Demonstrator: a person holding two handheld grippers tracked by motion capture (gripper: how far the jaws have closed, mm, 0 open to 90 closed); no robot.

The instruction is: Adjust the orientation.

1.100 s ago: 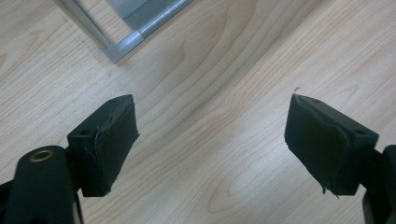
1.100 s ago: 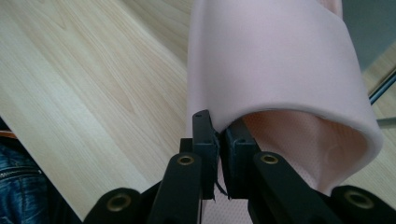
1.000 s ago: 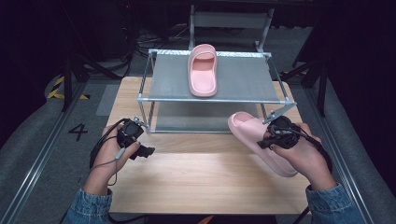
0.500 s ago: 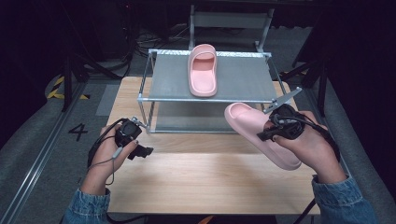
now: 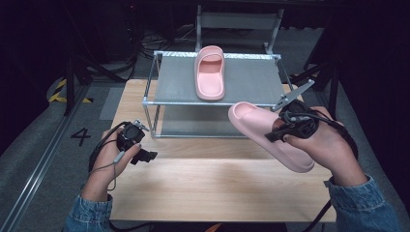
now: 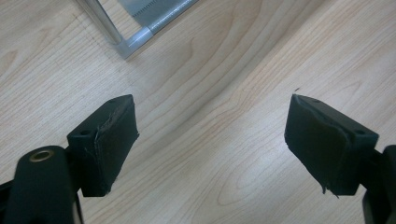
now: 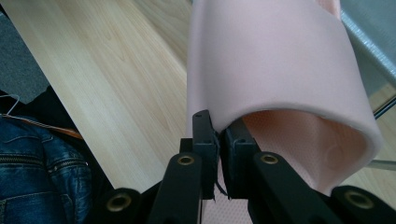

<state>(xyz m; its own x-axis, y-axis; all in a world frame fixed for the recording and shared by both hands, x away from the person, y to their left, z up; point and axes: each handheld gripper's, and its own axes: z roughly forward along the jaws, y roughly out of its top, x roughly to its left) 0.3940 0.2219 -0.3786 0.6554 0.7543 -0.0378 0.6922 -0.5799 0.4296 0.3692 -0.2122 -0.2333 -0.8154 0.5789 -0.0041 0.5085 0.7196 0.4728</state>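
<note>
Right gripper (image 5: 279, 134) is pinching the held slipper (image 5: 268, 135) by the edge of its strap band — the right gripper view shows the jaws nearly together with that strap edge (image 7: 219, 125) caught between them. The slipper is hanging in the air over the right side of the wooden table (image 5: 212, 188), toe pointing toward the metal rack (image 5: 159, 77), heel back by the person's right hand (image 5: 329, 150).

Second slipper (image 5: 210, 72) is lying sole-down on the rack's top shelf, toe away from the person, to the left of the shelf's middle; bare shelf is showing beside it on the right.

Handling, as a judgement: it is looking like moulded foam — light, thick and springy, matte rather than slick. The strap is arching wide and holding its shape under the pinch, so the grip is probably deforming it little. Held at one strap edge, the long sole may be swinging or sagging at the heel. A bite deeper across the strap, near its middle, would likely be steadier. Nothing fragile here; a drop would cost only position.

Left gripper (image 6: 210, 140) is hovering over bare table near the rack's front left leg (image 6: 105, 23), jaws wide apart, holding nothing.
</note>
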